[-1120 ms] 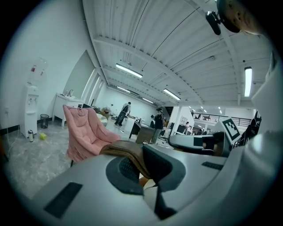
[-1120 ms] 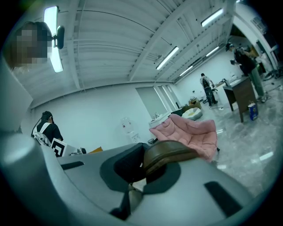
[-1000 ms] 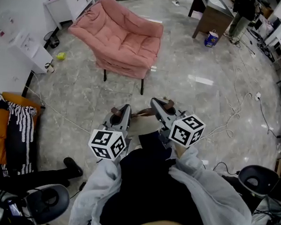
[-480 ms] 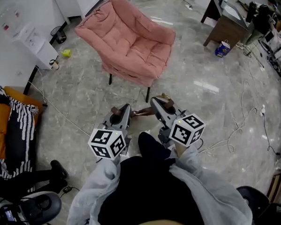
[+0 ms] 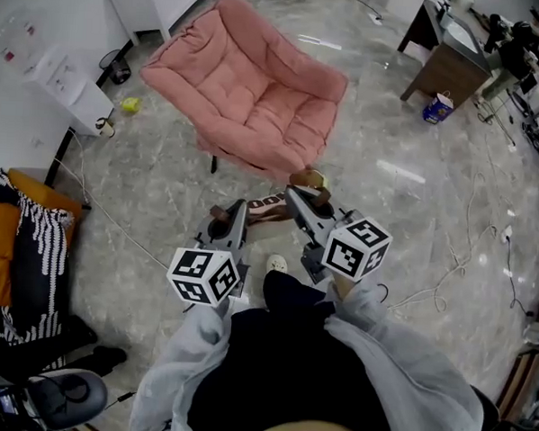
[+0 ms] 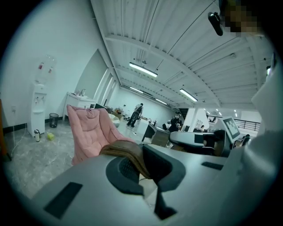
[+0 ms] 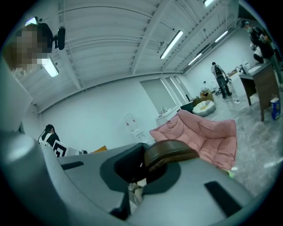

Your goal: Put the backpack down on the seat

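Note:
In the head view the pink padded chair (image 5: 249, 92) stands just ahead on the marble floor, its seat bare. My left gripper (image 5: 222, 218) and right gripper (image 5: 309, 187) are held side by side just short of its front edge. Each is shut on a brown strap of the backpack, and a stretch of strap (image 5: 266, 205) runs between them. The bag's body hangs below, hidden by the grippers and my sleeves. In the left gripper view the strap (image 6: 128, 153) lies pinched in the left gripper (image 6: 142, 173). The right gripper (image 7: 140, 171) clamps its strap (image 7: 170, 152), with the chair (image 7: 208, 137) close ahead.
A water dispenser (image 5: 56, 73), a white cabinet (image 5: 159, 2) and a yellow ball (image 5: 129, 105) stand left of the chair. A desk (image 5: 445, 44) and a blue bag (image 5: 437, 107) are at the back right. Cables (image 5: 471, 239) trail over the floor; an orange sofa (image 5: 2, 241) is at left.
Both grippers have travelled forward together with the straps, and the pink chair now lies much closer to them. The jaws stayed shut.

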Demonstrator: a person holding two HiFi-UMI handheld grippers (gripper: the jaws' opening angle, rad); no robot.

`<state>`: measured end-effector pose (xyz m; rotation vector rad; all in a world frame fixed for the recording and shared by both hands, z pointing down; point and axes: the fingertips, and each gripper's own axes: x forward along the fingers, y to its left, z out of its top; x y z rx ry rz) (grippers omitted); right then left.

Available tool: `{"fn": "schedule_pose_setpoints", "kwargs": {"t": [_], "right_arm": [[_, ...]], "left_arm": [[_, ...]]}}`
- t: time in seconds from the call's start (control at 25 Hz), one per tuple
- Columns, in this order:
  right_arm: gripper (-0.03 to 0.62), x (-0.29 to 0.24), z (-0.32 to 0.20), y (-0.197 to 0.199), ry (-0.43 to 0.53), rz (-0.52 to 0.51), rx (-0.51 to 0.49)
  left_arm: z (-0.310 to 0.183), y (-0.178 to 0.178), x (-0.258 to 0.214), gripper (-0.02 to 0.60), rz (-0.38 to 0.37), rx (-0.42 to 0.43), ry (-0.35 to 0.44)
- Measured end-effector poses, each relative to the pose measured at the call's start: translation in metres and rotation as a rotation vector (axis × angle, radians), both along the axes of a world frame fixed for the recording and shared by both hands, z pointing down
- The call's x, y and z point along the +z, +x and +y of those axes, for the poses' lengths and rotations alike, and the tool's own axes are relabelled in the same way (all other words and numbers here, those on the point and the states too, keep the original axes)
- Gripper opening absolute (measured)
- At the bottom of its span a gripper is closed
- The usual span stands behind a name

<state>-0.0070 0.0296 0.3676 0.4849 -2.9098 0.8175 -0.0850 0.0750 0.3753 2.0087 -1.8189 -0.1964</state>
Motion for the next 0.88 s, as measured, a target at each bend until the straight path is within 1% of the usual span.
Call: {"fn": "schedule_pose_setpoints", "kwargs": {"t": [0.24,0.44,0.6,0.72,0.8,0.88], "right_arm": [[0.006,-0.002,-0.043,-0.010,0.009,-0.003,-0.011],[0.006,-0.004,-0.067,-0.012,0.011,-0.024,-0.013],[0.006,0.000,-0.069,-0.012,0.010,-0.029,-0.013],[0.006,0.000,-0.068,-0.011,-0.011,-0.055,-0.018],[0.006,-0.003,-0.068,-0.008,-0.032,-0.067,-0.023],[0.005,-0.009,-0.070,-0.006,-0.022,-0.067,-0.031]], "left_arm": [[-0.044,-0.010,-0.003,0.011,-0.003,-0.007,0.008],[-0.067,-0.012,-0.005,0.011,-0.006,-0.007,0.028],[-0.067,-0.011,0.003,0.011,0.010,-0.009,0.013],[-0.069,-0.011,0.005,0.011,0.015,-0.020,0.006],[-0.071,-0.009,0.002,0.012,0.017,-0.018,0.011],[-0.075,-0.008,-0.006,0.012,0.008,-0.005,0.029]]}}
